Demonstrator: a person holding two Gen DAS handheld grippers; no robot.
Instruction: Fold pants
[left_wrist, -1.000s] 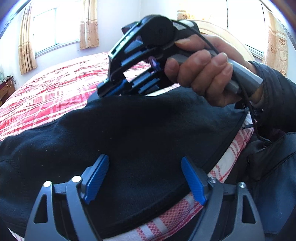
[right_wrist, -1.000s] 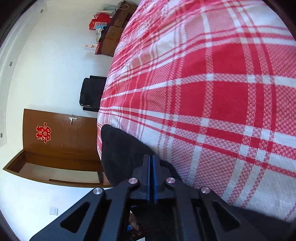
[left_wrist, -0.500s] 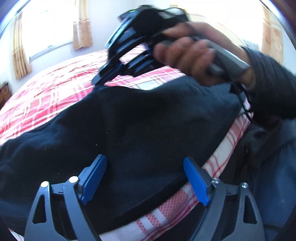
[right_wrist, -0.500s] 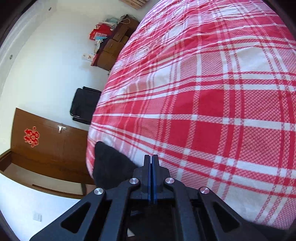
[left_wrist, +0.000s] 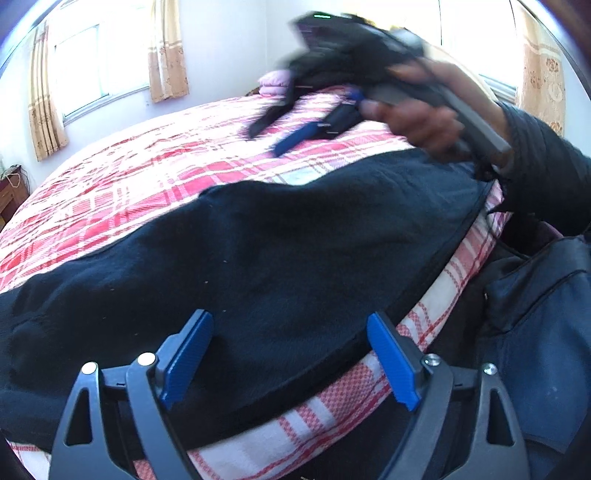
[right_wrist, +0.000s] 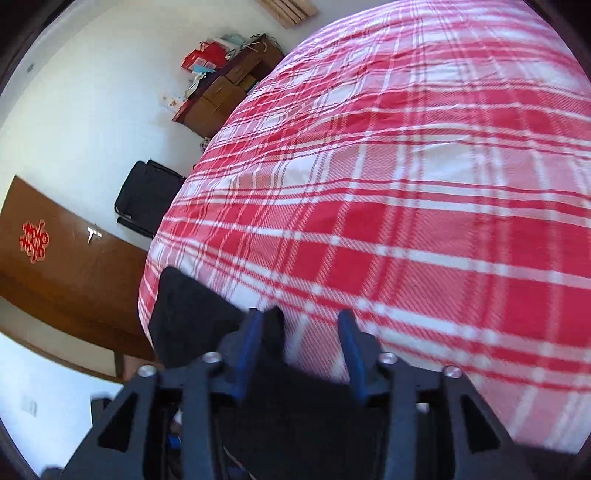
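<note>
A bed under a red-and-white plaid cotton sheet (right_wrist: 424, 206) fills a white-walled room with curtained windows (left_wrist: 92, 66), a brown wooden door (right_wrist: 55, 266) and a cluttered wooden dresser (right_wrist: 221, 92). The black fleece pants (left_wrist: 277, 258) lie folded along the sheet's near edge. The left gripper (left_wrist: 291, 354) hovers wide open over them, gripping nothing; the right gripper (right_wrist: 301, 343), blurred in a hand (left_wrist: 424, 114), has just been opening, half-spread, a black fold beside its left finger.

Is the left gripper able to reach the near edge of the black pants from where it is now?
Probably yes. The left gripper stands open directly over the black pants, whose near edge lies just between its fingers; nothing covers it, and the right gripper is lifted away.
</note>
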